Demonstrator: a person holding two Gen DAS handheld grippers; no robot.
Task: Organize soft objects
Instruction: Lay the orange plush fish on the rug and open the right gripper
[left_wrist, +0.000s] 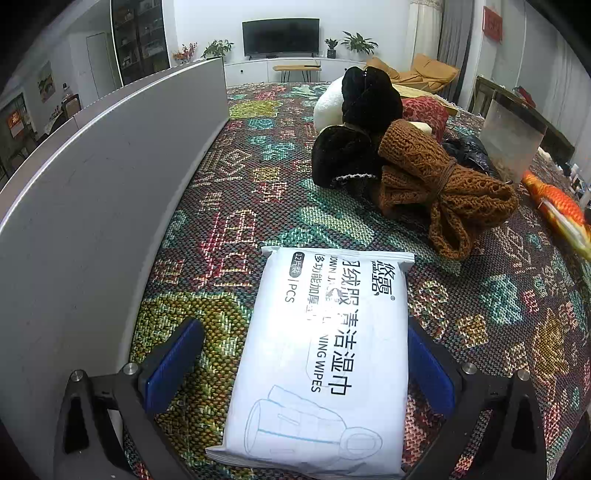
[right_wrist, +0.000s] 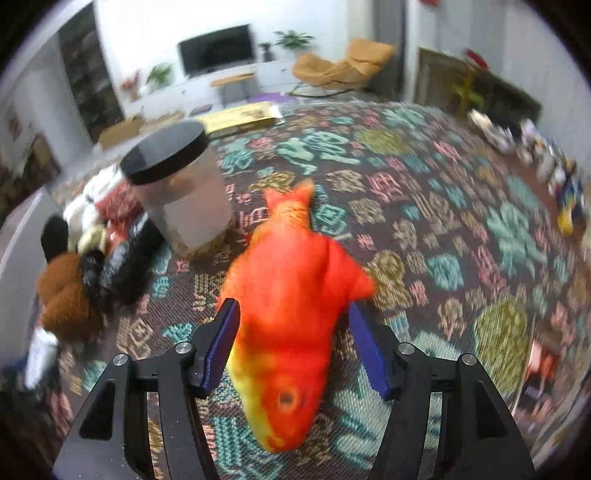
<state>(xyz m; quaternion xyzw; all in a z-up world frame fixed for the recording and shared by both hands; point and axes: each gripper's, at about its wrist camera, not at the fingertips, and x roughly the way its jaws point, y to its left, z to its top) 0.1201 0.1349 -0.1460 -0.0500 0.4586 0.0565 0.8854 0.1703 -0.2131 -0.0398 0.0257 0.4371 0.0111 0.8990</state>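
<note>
Right view motion-blurred; wipes pack (left_wrist: 321, 354) bottom edge cut off.

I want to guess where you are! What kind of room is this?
Probably a living room at home: a TV on a low white cabinet, potted plants and a lounge chair.

A living room under even indoor light: a dark television (left_wrist: 280, 36) stands on a low white cabinet (left_wrist: 255, 70) against a white wall (left_wrist: 207, 22), flanked by potted plants (left_wrist: 357, 42). A mustard lounge chair (left_wrist: 424, 72) sits near grey curtains (left_wrist: 452, 33); a dark glass-fronted bookcase (left_wrist: 138, 38) fills the left.
</note>
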